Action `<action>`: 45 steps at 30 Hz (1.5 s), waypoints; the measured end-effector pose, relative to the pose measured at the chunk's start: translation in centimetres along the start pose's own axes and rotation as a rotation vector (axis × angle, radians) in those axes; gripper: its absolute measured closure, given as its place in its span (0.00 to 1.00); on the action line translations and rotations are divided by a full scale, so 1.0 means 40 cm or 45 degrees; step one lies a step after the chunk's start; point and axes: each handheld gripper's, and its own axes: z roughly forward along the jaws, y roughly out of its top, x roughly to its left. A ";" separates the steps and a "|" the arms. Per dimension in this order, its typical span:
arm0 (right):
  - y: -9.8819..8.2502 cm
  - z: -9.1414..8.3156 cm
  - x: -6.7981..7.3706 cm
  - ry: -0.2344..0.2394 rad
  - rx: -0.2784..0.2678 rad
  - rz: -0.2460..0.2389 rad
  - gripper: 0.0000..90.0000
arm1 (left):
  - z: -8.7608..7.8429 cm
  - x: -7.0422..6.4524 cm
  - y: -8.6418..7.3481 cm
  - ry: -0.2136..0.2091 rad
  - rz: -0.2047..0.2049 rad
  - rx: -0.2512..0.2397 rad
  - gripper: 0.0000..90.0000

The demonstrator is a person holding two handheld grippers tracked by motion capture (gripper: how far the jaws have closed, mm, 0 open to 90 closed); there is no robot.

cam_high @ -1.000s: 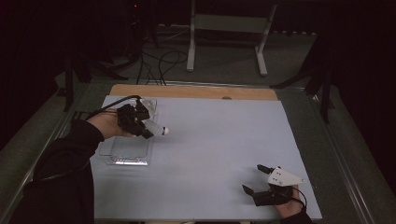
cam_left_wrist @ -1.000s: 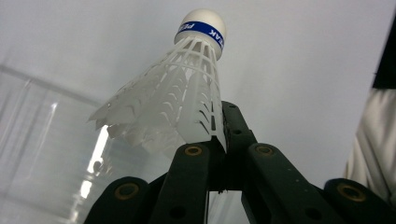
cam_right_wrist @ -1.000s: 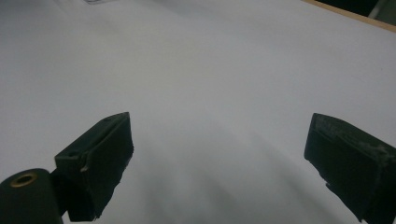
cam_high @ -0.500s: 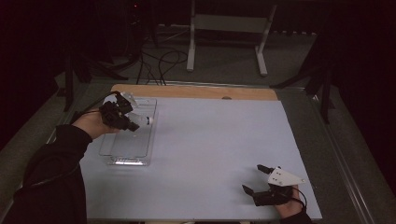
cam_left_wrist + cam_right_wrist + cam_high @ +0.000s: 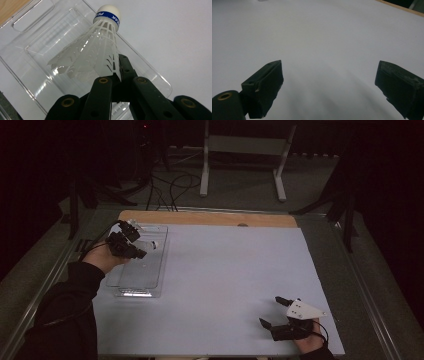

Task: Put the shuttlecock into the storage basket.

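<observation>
Shuttlecock [image 5: 100,47] up in the left gripper [image 5: 117,75], pinched by the edge of its white skirt between the black jaws, cork nose with the blue band pointing away. From the high view it's a pale speck at the gripper tips [image 5: 152,245], hard to make out, hanging over the far end of the clear plastic tray [image 5: 150,282]. The lettering on the blue band is cut off, only a few characters readable. In the left gripper view the jaws cover the skirt's lower rim, and the tray's near corners run out of the frame. Whether the shuttlecock touches the tray floor, can't tell. Over to the right gripper [image 5: 275,312]: jaws spread wide, nothing between them, low over the pale table cover [image 5: 230,285] near the front edge. Count it up: one shuttlecock, one tray, two grippers. A white stand [image 5: 245,150] and cables [image 5: 170,185] sit beyond the table in the dark.
</observation>
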 end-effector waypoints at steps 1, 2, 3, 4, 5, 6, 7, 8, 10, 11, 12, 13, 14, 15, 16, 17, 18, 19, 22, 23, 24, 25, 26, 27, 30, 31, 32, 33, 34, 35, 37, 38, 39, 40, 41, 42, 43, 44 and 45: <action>0.000 0.000 0.000 -0.001 0.000 0.000 0.09 | 0.004 -0.001 0.000 0.007 -0.004 -0.001 1.00; 0.000 0.000 0.000 0.000 -0.002 0.001 0.09 | 0.009 -0.002 -0.001 0.006 -0.008 -0.005 1.00; 0.000 -0.001 0.000 -0.003 -0.002 -0.001 0.09 | 0.013 -0.003 -0.001 0.018 -0.026 -0.014 1.00; 0.000 -0.001 0.000 -0.002 -0.002 -0.001 0.09 | 0.019 -0.004 -0.001 0.023 -0.040 -0.013 1.00; 0.000 0.000 0.000 0.000 -0.003 0.001 0.09 | 0.024 -0.005 -0.001 0.031 -0.043 -0.011 1.00; 0.000 0.000 0.000 -0.001 0.001 0.000 0.09 | 0.028 -0.004 -0.002 0.028 -0.060 -0.018 1.00; 0.000 0.000 0.000 0.000 0.000 0.000 0.09 | 0.031 -0.004 -0.002 0.025 -0.068 -0.018 1.00; 0.000 0.000 0.000 0.001 0.000 0.000 0.09 | 0.037 -0.003 -0.002 0.028 -0.075 -0.014 1.00; 0.000 -0.001 0.000 -0.003 0.000 -0.003 0.09 | 0.044 0.000 0.000 0.034 -0.122 -0.006 1.00; 0.000 -0.001 0.000 -0.002 0.000 -0.002 0.09 | 0.048 0.001 0.001 0.043 -0.130 0.008 1.00; 0.000 0.000 0.000 -0.001 0.000 0.000 0.09 | 0.051 0.004 0.003 0.034 -0.159 0.022 1.00; 0.000 0.000 0.000 -0.001 0.000 0.000 0.09 | 0.054 0.006 0.004 0.035 -0.170 0.029 1.00; 0.000 0.000 0.000 -0.001 0.002 0.000 0.09 | 0.057 0.008 0.006 0.047 -0.175 0.043 1.00; 0.000 0.000 0.000 -0.001 0.000 0.001 0.09 | 0.060 0.011 0.007 0.040 -0.203 0.051 1.00; 0.000 0.000 0.000 -0.001 0.000 0.001 0.09 | 0.060 0.011 0.007 0.040 -0.203 0.051 1.00; 0.000 0.000 0.000 -0.001 0.000 0.001 0.09 | 0.064 0.018 0.010 0.035 -0.245 0.062 1.00; 0.000 0.000 0.000 -0.001 0.002 0.000 0.09 | 0.064 0.018 0.010 0.035 -0.245 0.062 1.00; 0.000 0.000 0.000 -0.002 0.002 0.000 0.09 | 0.068 0.027 0.012 0.034 -0.279 0.073 1.00; -0.001 0.001 -0.001 -0.001 0.005 -0.006 0.09 | 0.077 0.034 0.017 0.036 -0.315 0.078 1.00; 0.000 0.002 -0.001 0.000 0.005 -0.005 0.09 | 0.079 0.037 0.020 0.039 -0.318 0.083 1.00; 0.000 0.001 0.000 -0.001 0.006 -0.003 0.09 | 0.083 0.036 0.022 0.047 -0.318 0.091 1.00; 0.000 0.001 0.000 -0.002 0.005 -0.002 0.09 | 0.085 0.036 0.024 0.046 -0.318 0.095 1.00; -0.001 0.000 0.000 -0.001 0.004 0.001 0.09 | 0.087 0.036 0.026 0.042 -0.331 0.089 1.00; -0.001 0.000 -0.001 -0.002 0.001 0.000 0.09 | 0.090 0.037 0.028 0.046 -0.347 0.085 1.00; -0.002 0.001 -0.001 -0.002 0.004 0.001 0.09 | 0.099 0.037 0.031 0.038 -0.377 0.076 1.00; -0.001 0.001 -0.001 -0.003 0.005 -0.001 0.09 | 0.101 0.037 0.033 0.039 -0.378 0.081 1.00; -0.001 0.001 -0.001 -0.003 0.006 -0.002 0.09 | 0.105 0.035 0.034 0.037 -0.385 0.075 1.00; -0.001 0.000 0.000 -0.003 0.004 -0.003 0.09 | 0.108 0.034 0.036 0.028 -0.394 0.071 1.00; -0.001 0.000 0.000 -0.004 0.002 -0.002 0.09 | 0.111 0.032 0.037 0.034 -0.388 0.072 1.00; -0.001 -0.001 -0.001 -0.005 0.003 -0.001 0.09 | 0.113 0.029 0.038 0.039 -0.391 0.069 1.00; -0.001 -0.001 -0.002 -0.007 0.003 0.001 0.09 | 0.117 0.025 0.040 0.041 -0.384 0.063 1.00; -0.002 -0.001 -0.002 -0.007 0.003 0.000 0.09 | 0.119 0.022 0.041 0.054 -0.374 0.067 1.00; -0.002 -0.001 -0.002 -0.005 0.003 -0.001 0.09 | 0.122 0.020 0.042 0.075 -0.369 0.065 1.00; -0.002 0.000 -0.001 -0.004 0.003 -0.002 0.09 | 0.124 0.019 0.042 0.087 -0.371 0.065 1.00; -0.001 -0.001 -0.001 -0.005 0.004 -0.002 0.09 | 0.127 0.019 0.041 0.101 -0.377 0.061 1.00; -0.001 -0.001 -0.001 -0.004 0.001 -0.003 0.09 | 0.131 0.020 0.039 0.099 -0.384 0.056 1.00; -0.001 -0.002 -0.001 -0.005 0.002 -0.003 0.09 | 0.135 0.020 0.038 0.091 -0.380 0.060 1.00; -0.001 -0.002 -0.001 -0.005 0.002 -0.003 0.09 | 0.135 0.020 0.038 0.091 -0.380 0.060 1.00; -0.001 -0.002 -0.001 -0.005 0.001 -0.004 0.09 | 0.135 0.020 0.038 0.091 -0.380 0.060 1.00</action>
